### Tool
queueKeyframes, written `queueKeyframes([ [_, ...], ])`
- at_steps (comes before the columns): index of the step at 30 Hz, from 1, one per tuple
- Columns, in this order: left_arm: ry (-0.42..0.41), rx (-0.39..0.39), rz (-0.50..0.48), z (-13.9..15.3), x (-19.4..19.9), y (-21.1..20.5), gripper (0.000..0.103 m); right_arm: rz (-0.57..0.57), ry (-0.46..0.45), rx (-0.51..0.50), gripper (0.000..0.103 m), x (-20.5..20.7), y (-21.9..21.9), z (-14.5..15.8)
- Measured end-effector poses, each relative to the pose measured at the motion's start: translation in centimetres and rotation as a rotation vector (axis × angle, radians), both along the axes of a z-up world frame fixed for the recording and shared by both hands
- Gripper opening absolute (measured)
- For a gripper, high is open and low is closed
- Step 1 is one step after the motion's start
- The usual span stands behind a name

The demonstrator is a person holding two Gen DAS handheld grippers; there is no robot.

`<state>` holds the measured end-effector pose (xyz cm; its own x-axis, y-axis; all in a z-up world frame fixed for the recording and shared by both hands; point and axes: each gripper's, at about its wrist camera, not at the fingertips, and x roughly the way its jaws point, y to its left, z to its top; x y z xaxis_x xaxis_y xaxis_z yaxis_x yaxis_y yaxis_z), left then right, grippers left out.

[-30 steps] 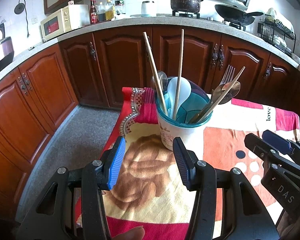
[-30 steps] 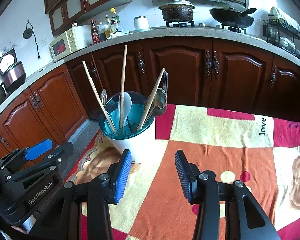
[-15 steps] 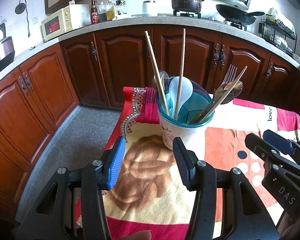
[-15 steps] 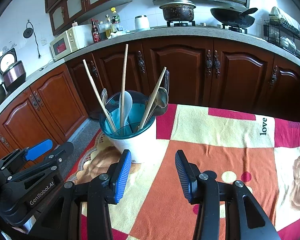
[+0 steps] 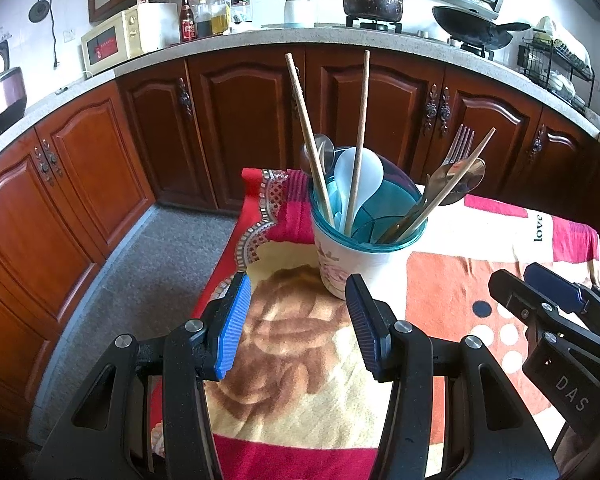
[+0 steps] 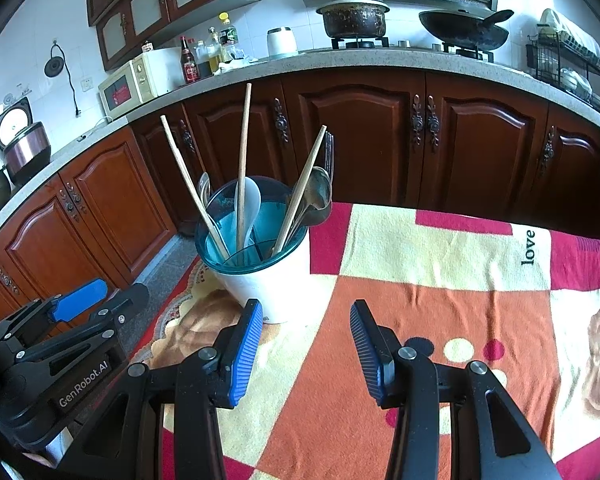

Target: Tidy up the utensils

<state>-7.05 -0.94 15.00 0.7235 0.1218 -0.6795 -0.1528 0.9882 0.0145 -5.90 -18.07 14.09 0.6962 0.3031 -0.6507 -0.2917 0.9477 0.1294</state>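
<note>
while the utensil holder [image 5: 364, 256] stands near the blanket's [image 5: 300, 364] left corner on the worktop, chopsticks [image 5: 309, 136], spoons [image 5: 458, 176] and a fork [image 5: 461, 142] stick up from it. left gripper [image 5: 296, 324] and right gripper [image 6: 305, 350] hover just short of it, jaws half apart, empty.

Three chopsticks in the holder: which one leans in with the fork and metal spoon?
The rightmost chopstick: it slants right beside the fork; the other two stand by the white spoon.
</note>
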Motion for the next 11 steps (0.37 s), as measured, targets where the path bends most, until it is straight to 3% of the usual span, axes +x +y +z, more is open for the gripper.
queueKeyframes([
  [11,0.000,0.006,-0.011,-0.36,0.42,-0.35,0.049,-0.002,0.008,0.005,0.044,0.42,-0.40,-0.24],
])
